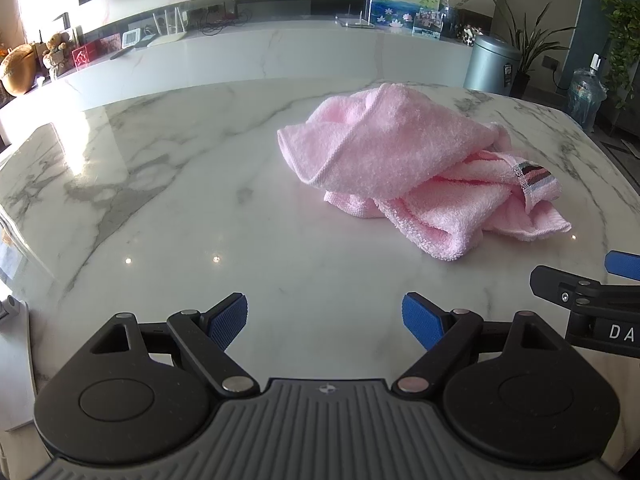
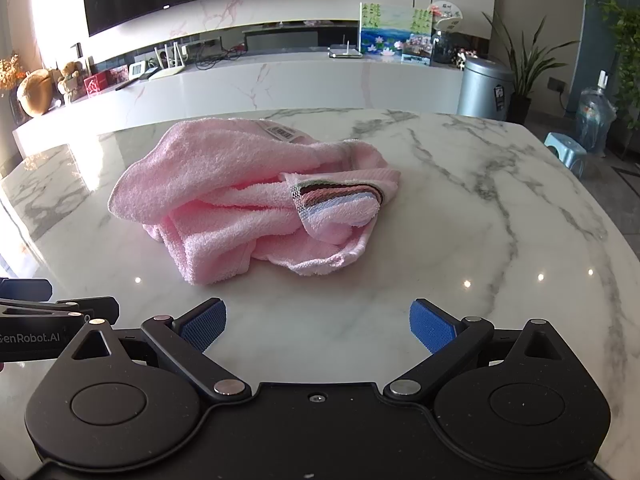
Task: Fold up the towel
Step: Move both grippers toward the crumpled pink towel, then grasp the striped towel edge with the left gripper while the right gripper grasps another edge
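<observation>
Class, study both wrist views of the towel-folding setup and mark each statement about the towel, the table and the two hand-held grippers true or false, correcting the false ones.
1. The pink towel lies crumpled on the marble table. True.
2. The left hand-held gripper is shut on the towel. False: it is open and apart from the towel.
3. A striped band shows on the towel. True.
4. The right hand-held gripper holds a towel corner. False: it is open, holding nothing.
5. The towel is neatly folded. False: it is bunched.
</observation>
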A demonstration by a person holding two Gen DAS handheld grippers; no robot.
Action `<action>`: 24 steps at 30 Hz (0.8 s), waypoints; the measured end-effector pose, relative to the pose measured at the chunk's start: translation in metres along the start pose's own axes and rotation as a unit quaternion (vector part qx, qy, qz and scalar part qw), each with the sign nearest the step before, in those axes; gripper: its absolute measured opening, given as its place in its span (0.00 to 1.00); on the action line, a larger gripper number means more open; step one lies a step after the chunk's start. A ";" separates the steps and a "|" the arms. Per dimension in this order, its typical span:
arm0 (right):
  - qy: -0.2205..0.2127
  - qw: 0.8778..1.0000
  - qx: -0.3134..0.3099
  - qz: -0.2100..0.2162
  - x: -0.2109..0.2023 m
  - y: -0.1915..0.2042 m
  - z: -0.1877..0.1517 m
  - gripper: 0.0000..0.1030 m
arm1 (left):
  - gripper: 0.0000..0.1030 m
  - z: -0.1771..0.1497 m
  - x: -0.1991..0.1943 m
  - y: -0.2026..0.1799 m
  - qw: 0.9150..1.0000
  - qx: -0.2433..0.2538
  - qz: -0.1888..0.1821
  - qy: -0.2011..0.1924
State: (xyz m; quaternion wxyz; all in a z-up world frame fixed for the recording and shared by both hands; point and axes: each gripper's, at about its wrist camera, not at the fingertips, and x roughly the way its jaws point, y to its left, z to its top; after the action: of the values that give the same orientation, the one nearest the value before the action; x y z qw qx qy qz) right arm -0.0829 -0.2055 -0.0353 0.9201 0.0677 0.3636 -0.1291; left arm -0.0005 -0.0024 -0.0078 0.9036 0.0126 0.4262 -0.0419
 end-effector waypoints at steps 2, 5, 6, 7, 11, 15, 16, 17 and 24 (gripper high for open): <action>-0.001 1.000 -0.003 -0.001 0.000 0.000 0.000 0.96 | 0.82 0.000 0.000 -0.001 1.000 0.004 -0.001 -0.002; -0.002 1.000 -0.009 -0.003 0.000 0.001 0.000 0.96 | 0.82 0.000 0.000 -0.002 1.000 0.008 -0.005 0.000; -0.002 1.000 -0.010 -0.002 0.000 0.001 0.000 0.96 | 0.82 0.000 0.001 -0.004 1.000 0.013 -0.004 0.001; -0.003 1.000 -0.011 -0.001 0.000 0.001 0.000 0.94 | 0.82 0.000 0.001 -0.005 1.000 0.018 -0.003 0.002; -0.002 1.000 -0.012 0.000 0.001 -0.001 0.002 0.86 | 0.82 0.001 0.002 -0.007 1.000 0.029 -0.010 0.005; 0.001 1.000 -0.011 0.000 0.001 -0.004 0.005 0.79 | 0.82 0.004 0.001 -0.006 0.999 0.027 -0.025 0.004; 0.001 1.000 -0.012 0.001 0.001 -0.004 0.006 0.76 | 0.82 0.005 0.001 -0.006 0.999 0.028 -0.026 0.004; 0.001 1.000 -0.013 0.002 0.001 -0.004 0.007 0.73 | 0.82 0.005 0.001 -0.006 0.999 0.029 -0.026 0.004; 0.017 1.000 -0.021 0.008 0.009 -0.007 0.017 0.63 | 0.82 0.022 -0.002 -0.015 0.998 0.053 -0.032 -0.010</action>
State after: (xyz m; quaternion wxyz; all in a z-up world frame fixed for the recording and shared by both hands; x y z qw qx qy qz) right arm -0.0672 -0.2175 -0.0290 0.9160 0.0531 0.3811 -0.1132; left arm 0.0140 -0.0186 0.0075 0.9040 0.0459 0.4148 -0.0934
